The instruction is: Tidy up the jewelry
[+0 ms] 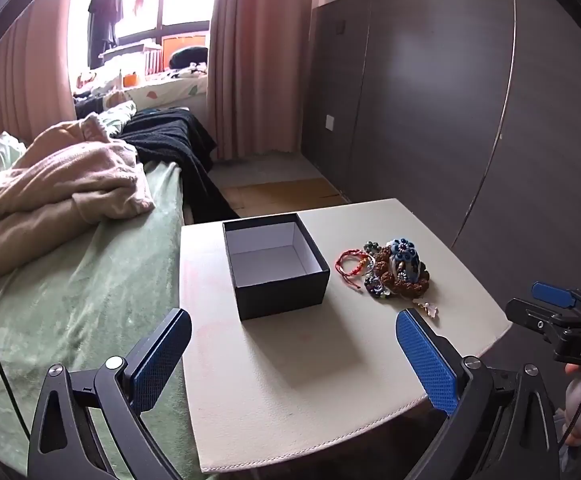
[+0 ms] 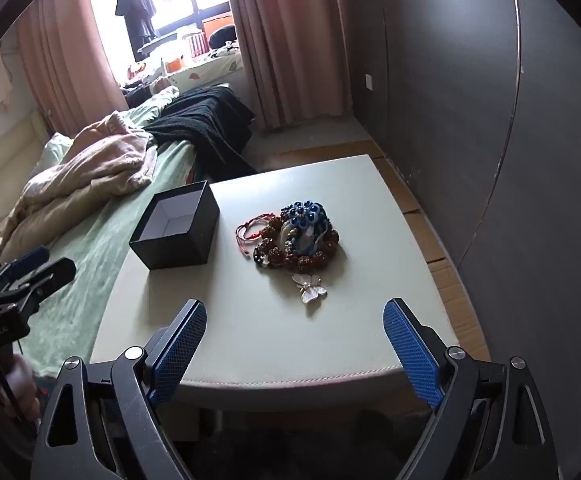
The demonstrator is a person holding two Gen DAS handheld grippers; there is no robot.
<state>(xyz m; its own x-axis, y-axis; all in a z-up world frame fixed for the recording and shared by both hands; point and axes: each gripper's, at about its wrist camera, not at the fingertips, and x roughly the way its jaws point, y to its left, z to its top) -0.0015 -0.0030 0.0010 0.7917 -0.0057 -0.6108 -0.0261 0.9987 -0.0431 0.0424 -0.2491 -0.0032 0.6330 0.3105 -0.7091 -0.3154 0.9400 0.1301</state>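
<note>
You had not yet started: the black box (image 1: 278,266) sat empty on the bench (image 2: 250,344), the jewelry pile (image 2: 294,240) just beside it. Your left tool (image 1: 294,354) and right tool (image 2: 294,346) both stood wide open, holding nothing.

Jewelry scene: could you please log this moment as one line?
left gripper open | right gripper open | black box empty | jewelry pile on table

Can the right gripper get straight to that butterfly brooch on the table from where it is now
Probably yes. The right gripper is open and empty, and the butterfly brooch lies just ahead on bare table, at the near edge of the jewelry pile; nothing stands between.
</note>
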